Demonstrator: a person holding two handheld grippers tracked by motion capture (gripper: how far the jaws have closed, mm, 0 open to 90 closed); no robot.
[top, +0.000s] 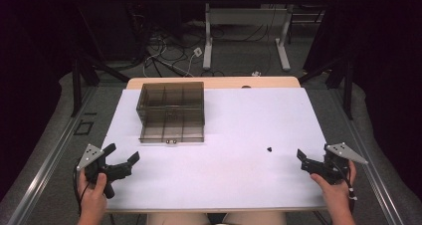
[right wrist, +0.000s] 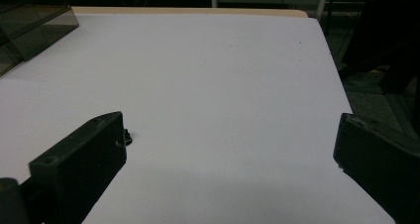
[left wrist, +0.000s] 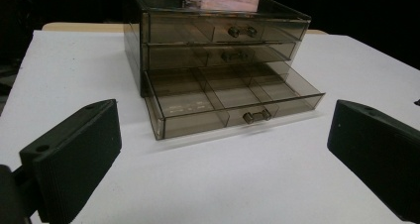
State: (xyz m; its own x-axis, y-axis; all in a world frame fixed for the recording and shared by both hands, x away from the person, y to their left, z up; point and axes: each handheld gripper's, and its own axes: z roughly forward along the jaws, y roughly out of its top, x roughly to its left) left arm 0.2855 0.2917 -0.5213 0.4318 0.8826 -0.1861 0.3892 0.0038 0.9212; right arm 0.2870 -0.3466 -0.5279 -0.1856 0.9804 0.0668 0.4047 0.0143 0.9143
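Your left tongs (top: 123, 163) sit at the near left corner of the white surface (top: 239, 120), spread wide and holding nothing. From the left gripper view they point straight at the smoky plastic drawer box (left wrist: 218, 50). Its bottom drawer (left wrist: 233, 102) is pulled out and looks empty, while the two drawers above are closed.

That open drawer is the first risk. The box looks light, so a push on the drawer front that is off centre, away from the knob (left wrist: 256, 116), could skid the whole box back or twist it instead of sliding the drawer.

Further right, a small black object (top: 269, 149) lies alone on the surface, well apart from the box; what it is cannot be told. In the right gripper view it (right wrist: 128, 137) shows just beside the edge of one jaw. Your right tongs (top: 304, 161) are also wide open and empty. If that little piece is what you want, it is tiny against such broad jaws: closing unevenly could flick it away or let it slip out.
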